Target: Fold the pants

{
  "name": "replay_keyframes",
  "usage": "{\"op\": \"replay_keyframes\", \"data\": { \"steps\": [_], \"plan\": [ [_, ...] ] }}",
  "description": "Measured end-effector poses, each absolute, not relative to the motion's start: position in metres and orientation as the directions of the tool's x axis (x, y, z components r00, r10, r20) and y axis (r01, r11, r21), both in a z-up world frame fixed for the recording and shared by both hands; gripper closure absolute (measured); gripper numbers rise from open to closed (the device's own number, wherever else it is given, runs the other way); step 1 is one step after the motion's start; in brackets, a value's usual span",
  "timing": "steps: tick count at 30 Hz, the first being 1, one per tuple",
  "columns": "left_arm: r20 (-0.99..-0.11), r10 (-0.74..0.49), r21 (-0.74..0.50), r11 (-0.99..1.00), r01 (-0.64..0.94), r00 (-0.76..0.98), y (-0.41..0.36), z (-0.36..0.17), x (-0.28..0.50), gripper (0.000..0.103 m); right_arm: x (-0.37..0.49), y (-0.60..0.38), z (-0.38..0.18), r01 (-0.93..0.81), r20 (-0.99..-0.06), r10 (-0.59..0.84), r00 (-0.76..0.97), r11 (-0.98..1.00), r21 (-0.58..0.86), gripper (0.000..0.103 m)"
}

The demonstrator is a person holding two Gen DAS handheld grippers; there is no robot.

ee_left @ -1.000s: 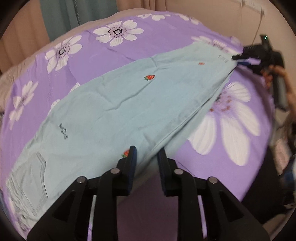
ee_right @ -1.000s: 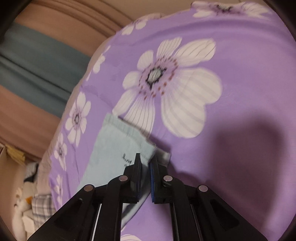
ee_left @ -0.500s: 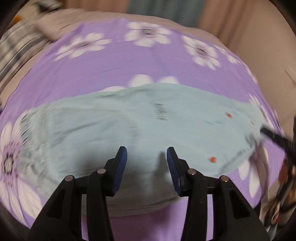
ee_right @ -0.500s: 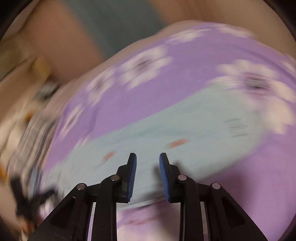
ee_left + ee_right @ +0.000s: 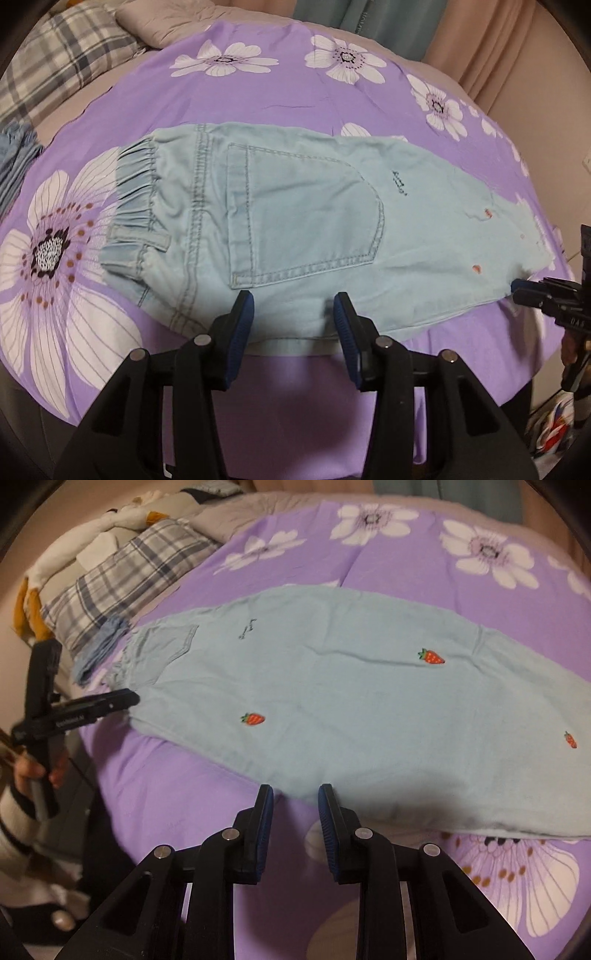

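Note:
Light blue pants (image 5: 303,221) with small strawberry patches lie flat, folded leg on leg, on the purple flowered bedspread (image 5: 280,92). In the left wrist view the elastic waistband (image 5: 136,206) is at the left and a back pocket faces up. My left gripper (image 5: 293,310) is open and empty, just above the near edge of the pants by the pocket. In the right wrist view the pants (image 5: 351,701) stretch across the bed. My right gripper (image 5: 295,799) is open and empty at their near edge, mid-leg. Each gripper also shows in the other's view, the right (image 5: 524,290) and the left (image 5: 122,699).
A plaid pillow (image 5: 122,587) and a plush toy (image 5: 92,528) lie at the head of the bed. A folded bluish cloth (image 5: 99,650) sits beside the waistband. Curtains (image 5: 369,18) hang behind the bed. The bed's near edge drops off just below both grippers.
Both grippers have let go of the pants and opened. The left has swung to the waist end, the right along the leg. The pants now lie flat.

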State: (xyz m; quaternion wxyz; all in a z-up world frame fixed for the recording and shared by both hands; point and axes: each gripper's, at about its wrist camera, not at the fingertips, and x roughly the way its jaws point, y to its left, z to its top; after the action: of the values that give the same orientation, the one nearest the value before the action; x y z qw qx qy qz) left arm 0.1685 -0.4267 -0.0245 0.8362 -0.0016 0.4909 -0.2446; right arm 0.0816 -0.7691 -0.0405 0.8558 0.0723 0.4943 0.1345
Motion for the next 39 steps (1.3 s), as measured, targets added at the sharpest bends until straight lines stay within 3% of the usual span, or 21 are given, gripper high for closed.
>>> {"op": "replay_keyframes", "data": {
  "steps": [7, 14, 19, 24, 27, 30, 35, 39],
  "plan": [
    [-0.765, -0.438, -0.277, 0.885, 0.373, 0.472, -0.426, 0.001, 0.192, 0.055, 0.136, -0.774, -0.011, -0.152, -0.703, 0.43, 0.567, 0.893, 0.424, 0.074],
    [-0.768, -0.395, -0.242, 0.908, 0.342, 0.505, -0.422, -0.001, 0.225, 0.053, 0.232, -0.739, -0.002, -0.152, -0.739, 0.325, 0.59, 0.944, 0.294, 0.074],
    [-0.798, -0.394, -0.262, 0.908, 0.327, 0.455, -0.409, -0.019, 0.233, 0.053, 0.28, -0.738, -0.021, -0.137, -0.75, 0.441, 0.493, 0.891, 0.433, 0.074],
    [-0.785, -0.424, -0.295, 0.897, 0.329, 0.452, -0.403, -0.021, 0.232, 0.054, 0.287, -0.714, -0.041, -0.23, -0.837, 0.414, 0.357, 0.908, 0.351, 0.074],
    [-0.784, -0.421, -0.287, 0.897, 0.336, 0.455, -0.405, -0.022, 0.23, 0.054, 0.271, -0.698, -0.039, -0.336, -0.851, 0.417, 0.318, 0.89, 0.31, 0.082],
    [-0.787, -0.414, -0.274, 0.899, 0.341, 0.458, -0.408, -0.023, 0.23, 0.054, 0.259, -0.689, -0.043, -0.384, -0.87, 0.404, 0.282, 0.879, 0.283, 0.082],
    [-0.787, -0.414, -0.276, 0.9, 0.339, 0.457, -0.408, -0.023, 0.229, 0.054, 0.268, -0.693, -0.05, -0.318, -0.867, 0.428, 0.256, 0.884, 0.342, 0.082],
    [-0.788, -0.416, -0.278, 0.899, 0.339, 0.455, -0.408, -0.023, 0.231, 0.054, 0.282, -0.704, -0.051, -0.238, -0.81, 0.518, 0.273, 0.853, 0.465, 0.082]
  ]
}}
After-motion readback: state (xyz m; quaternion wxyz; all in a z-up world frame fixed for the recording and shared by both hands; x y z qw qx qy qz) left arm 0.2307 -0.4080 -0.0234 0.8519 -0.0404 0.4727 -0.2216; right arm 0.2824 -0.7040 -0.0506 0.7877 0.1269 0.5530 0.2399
